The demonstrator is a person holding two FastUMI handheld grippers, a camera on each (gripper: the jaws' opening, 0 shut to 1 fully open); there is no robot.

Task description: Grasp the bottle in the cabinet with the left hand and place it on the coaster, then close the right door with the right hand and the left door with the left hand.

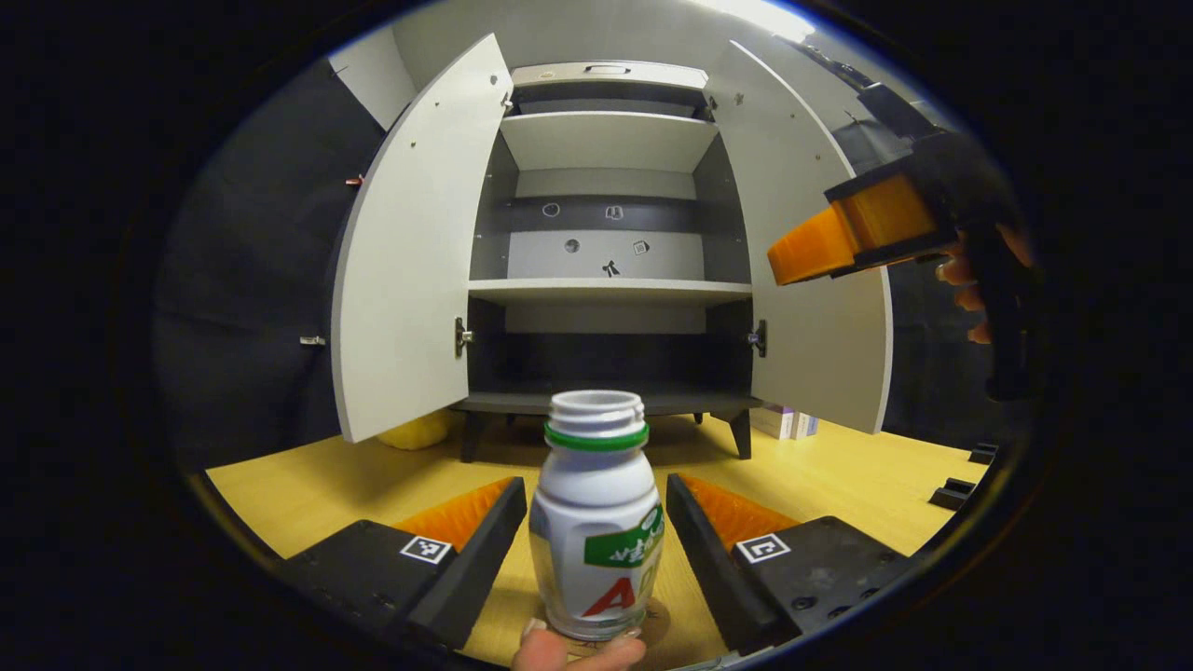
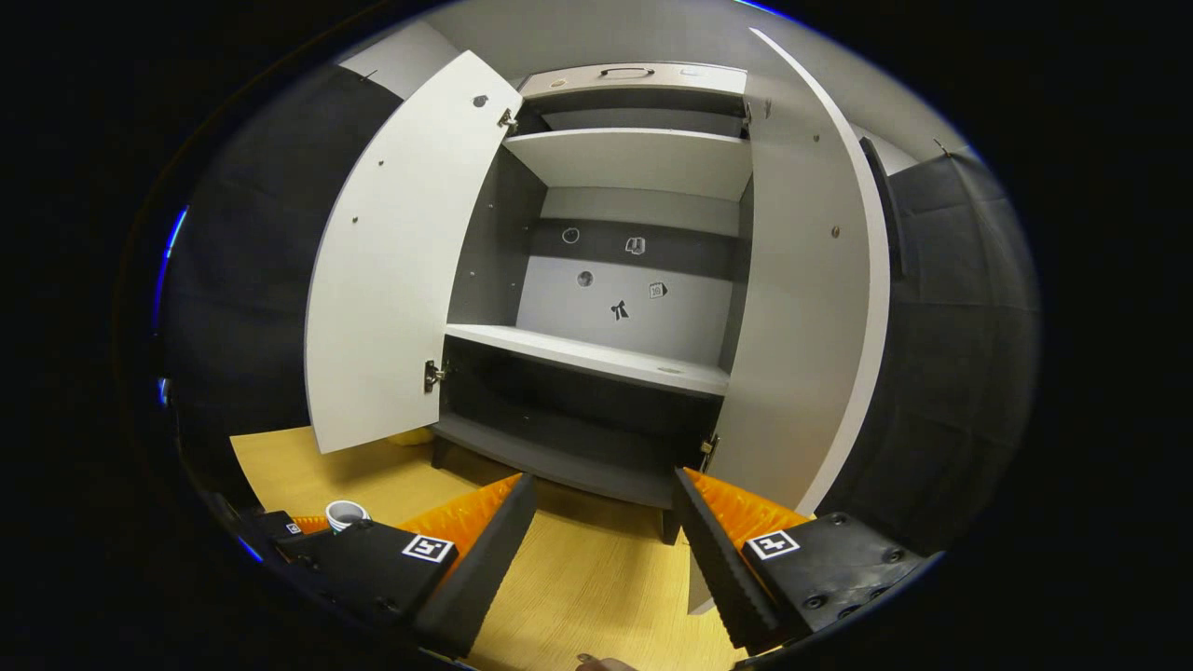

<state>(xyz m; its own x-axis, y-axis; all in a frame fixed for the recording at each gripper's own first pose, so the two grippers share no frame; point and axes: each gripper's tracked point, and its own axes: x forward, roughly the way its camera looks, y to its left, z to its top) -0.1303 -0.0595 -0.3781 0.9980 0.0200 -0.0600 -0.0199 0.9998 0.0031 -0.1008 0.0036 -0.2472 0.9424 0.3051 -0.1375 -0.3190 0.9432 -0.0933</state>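
Left gripper (image 1: 596,522) is sitting spread wide around the bottle (image 1: 596,522), apparently not pinching, bottle standing on the coaster (image 1: 664,623) near the table's front edge; right gripper (image 2: 604,531), gaping empty, is nearing the right door (image 2: 806,308) to close.

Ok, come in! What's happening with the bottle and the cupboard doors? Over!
Left hand-held gripper open around bottle, not gripping. Bottle upright on coaster. Right hand-held gripper open, near right door. Both doors open; nothing blocking.
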